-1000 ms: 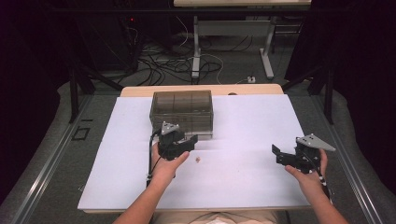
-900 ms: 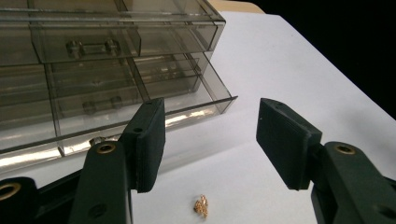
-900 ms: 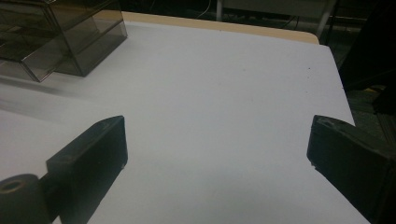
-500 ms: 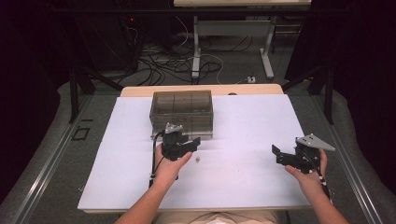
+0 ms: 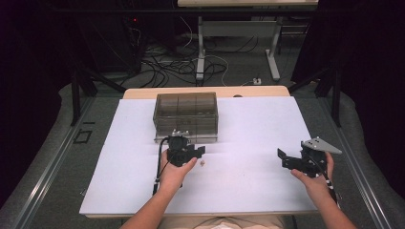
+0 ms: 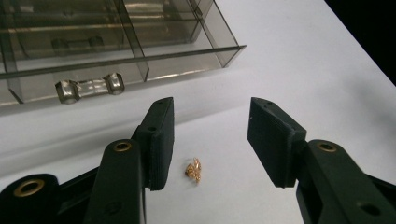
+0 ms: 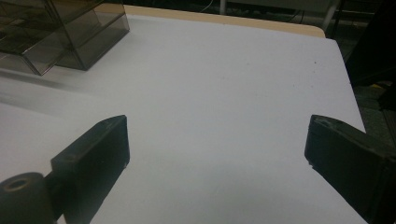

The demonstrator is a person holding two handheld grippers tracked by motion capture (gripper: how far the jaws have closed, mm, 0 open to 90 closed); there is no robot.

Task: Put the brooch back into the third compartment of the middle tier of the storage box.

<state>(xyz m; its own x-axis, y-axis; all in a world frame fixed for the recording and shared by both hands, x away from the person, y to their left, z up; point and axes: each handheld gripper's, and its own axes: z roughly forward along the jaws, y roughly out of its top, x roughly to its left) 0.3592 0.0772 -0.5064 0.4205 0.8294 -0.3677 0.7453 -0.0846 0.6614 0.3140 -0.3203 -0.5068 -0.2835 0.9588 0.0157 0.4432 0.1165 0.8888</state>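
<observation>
A tiny gold trinket lies on the white mat, just in front of a smoky clear drawer box. My left gripper hovers over it, open. Its jaws have just been closing, and the trinket sits on the mat between them, nearer the left pad and untouched. The box's lower drawer shows a clear handle. At the mat's right side my right gripper is open over bare mat. Its jaws have also just been closing, with nothing between them.
The drawer box stands at the back middle of the mat. A wooden table edge runs behind the mat. Grey carpeted floor, cables and table legs lie beyond it. The mat's far right corner is close to my right gripper.
My left gripper has edged slightly right and toward me, over the gold trinket. The right hand has held still.
</observation>
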